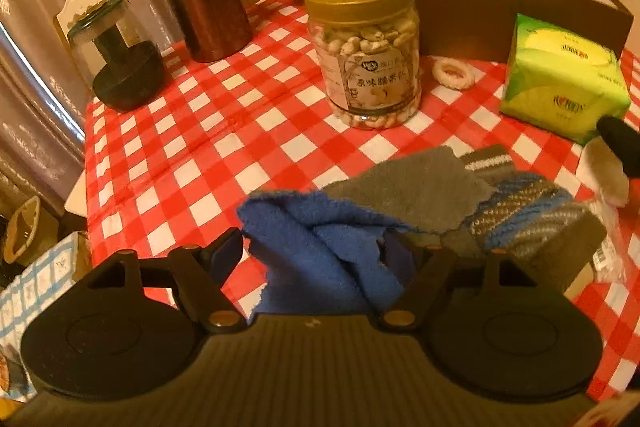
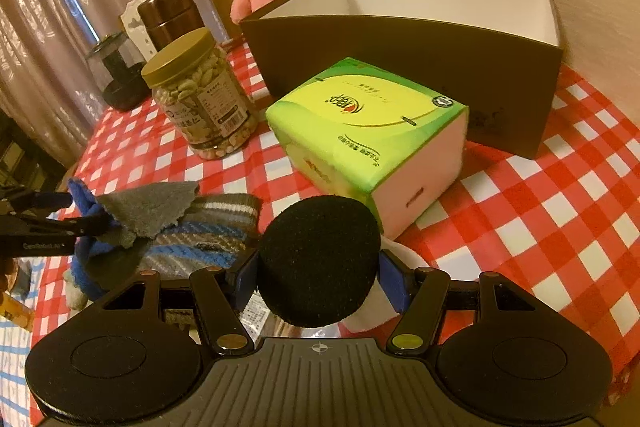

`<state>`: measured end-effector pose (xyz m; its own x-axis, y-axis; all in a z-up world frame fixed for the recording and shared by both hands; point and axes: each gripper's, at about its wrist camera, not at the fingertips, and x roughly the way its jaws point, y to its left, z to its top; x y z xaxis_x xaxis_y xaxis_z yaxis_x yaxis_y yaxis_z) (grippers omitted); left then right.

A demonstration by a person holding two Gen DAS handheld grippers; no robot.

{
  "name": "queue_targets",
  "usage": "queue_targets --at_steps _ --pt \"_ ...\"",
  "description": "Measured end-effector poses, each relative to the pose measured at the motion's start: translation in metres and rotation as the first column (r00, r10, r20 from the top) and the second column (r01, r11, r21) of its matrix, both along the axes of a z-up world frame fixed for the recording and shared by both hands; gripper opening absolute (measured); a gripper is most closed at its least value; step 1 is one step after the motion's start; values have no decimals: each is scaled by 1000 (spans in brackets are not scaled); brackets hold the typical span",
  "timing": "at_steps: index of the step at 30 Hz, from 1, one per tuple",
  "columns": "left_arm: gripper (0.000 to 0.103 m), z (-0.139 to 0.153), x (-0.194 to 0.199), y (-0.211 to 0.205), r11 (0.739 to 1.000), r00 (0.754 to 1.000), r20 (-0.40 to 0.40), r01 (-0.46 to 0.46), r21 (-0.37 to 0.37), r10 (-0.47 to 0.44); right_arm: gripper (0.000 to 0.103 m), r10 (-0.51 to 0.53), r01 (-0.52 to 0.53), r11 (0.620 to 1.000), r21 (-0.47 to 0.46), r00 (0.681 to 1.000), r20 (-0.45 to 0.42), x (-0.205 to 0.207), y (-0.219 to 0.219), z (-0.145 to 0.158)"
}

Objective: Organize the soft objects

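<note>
A: Right, status on the right gripper [image 2: 318, 275]?
B: Clamped on a black foam ball [image 2: 319, 259], lifted over the checked tablecloth [image 2: 540, 211], just in front of the green tissue pack [image 2: 372, 131].
A: Left gripper [image 1: 320, 251]?
B: Jaws spread, blue towel [image 1: 320, 231] between them; pads not visibly pressing it. Towel lies on the cloth pile with a grey cloth [image 1: 416, 187] and striped socks [image 1: 532, 211].
A: Box?
B: Brown box [image 2: 400, 59] at the back of the table, open top, behind the tissue pack. Nut jar [image 2: 200, 95] to its left.
</note>
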<state>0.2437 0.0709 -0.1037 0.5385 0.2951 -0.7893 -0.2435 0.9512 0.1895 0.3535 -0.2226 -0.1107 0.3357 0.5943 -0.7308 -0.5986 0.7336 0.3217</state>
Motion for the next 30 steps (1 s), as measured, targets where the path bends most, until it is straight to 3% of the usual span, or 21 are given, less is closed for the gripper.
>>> queue_targets --at_steps 3,5,8,11,14,23,27,30 --pt "52 -2 4 0 999 1000 16 25 -30 -24 63 2 -2 1000 -1 1000 2 -1 0 0" --pt "29 -5 6 -3 999 999 9 32 -39 -32 63 3 -3 1000 1 1000 5 -1 -1 1" --pt "11 -6 3 -8 998 999 16 47 -45 -46 63 0 0 1000 8 1000 12 -3 -5 4" --pt "9 4 -4 -10 998 998 45 50 -40 -48 63 -8 8 1000 16 1000 13 -5 -10 5" --pt "9 32 -16 -6 995 991 126 43 -91 -31 63 -14 13 1000 22 1000 16 -6 -14 7" --pt "9 134 -59 7 994 923 385 21 -103 20 63 -20 19 998 54 1000 23 -8 -20 10" --pt "9 153 -73 7 995 910 412 3 -99 39 63 -17 15 997 69 1000 21 -9 -22 11" --pt "9 142 -76 0 994 926 373 -12 -108 51 63 -14 12 997 73 1000 17 -9 -23 10"
